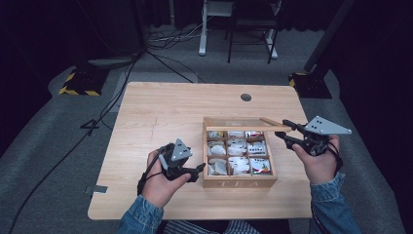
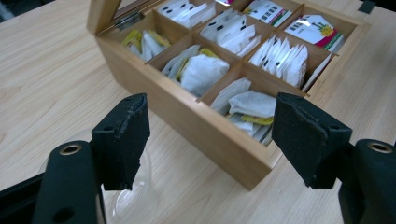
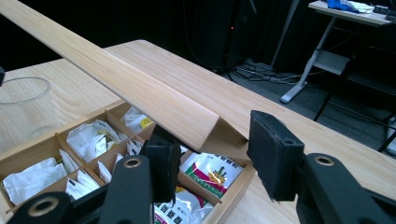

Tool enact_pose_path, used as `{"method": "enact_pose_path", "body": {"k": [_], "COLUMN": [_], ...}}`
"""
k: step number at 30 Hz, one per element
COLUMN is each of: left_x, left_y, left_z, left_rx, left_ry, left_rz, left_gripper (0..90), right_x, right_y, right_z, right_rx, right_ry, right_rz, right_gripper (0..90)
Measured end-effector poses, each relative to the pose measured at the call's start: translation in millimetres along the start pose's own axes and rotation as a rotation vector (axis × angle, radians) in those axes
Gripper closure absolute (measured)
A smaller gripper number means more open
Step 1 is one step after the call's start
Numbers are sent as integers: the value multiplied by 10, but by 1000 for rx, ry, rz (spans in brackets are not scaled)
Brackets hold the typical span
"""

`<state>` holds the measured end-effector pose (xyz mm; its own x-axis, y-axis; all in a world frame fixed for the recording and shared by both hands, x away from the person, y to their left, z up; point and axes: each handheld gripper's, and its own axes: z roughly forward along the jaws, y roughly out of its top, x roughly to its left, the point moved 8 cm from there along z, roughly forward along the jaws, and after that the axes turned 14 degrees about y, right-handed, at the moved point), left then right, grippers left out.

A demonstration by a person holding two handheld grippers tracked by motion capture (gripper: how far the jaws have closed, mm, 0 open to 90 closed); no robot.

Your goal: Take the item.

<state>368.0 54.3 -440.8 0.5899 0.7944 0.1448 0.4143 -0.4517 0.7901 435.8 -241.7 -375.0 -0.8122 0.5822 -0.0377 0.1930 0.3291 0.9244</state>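
In the high view, a wooden tea box was seen near the front of the counter, its lid raised over nine compartments of tea bags. The left tool was held just beside the box's left wall, and the right tool was placed at the lid's right end. In the left gripper view, the left tool was shown spread wide with nothing between its jaws, the box just beyond them and a clear glass below. In the right gripper view, the right tool was shown spread around the lid's corner, not pinching it.
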Motion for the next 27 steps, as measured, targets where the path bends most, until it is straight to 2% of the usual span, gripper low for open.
{"method": "enact_pose_path", "body": {"k": [10, 15, 24, 27], "left_x": [-268, -365, -461, -499], "left_y": [117, 74, -14, -37], "left_z": [155, 233, 363, 407], "left_rx": [-18, 1, 27, 32], "left_ry": [-74, -108, -148, -160], "left_rz": [45, 65, 92, 113], "left_gripper": [292, 345, 441, 472], "right_x": [-2, -5, -2, -2], "right_y": [-5, -5, -5, -7], "right_z": [3, 4, 5, 6], "right_rx": [2, 0, 1, 2], "right_ry": [1, 2, 0, 1], "right_rz": [3, 1, 2, 4], "right_gripper": [544, 543, 543, 541]}}
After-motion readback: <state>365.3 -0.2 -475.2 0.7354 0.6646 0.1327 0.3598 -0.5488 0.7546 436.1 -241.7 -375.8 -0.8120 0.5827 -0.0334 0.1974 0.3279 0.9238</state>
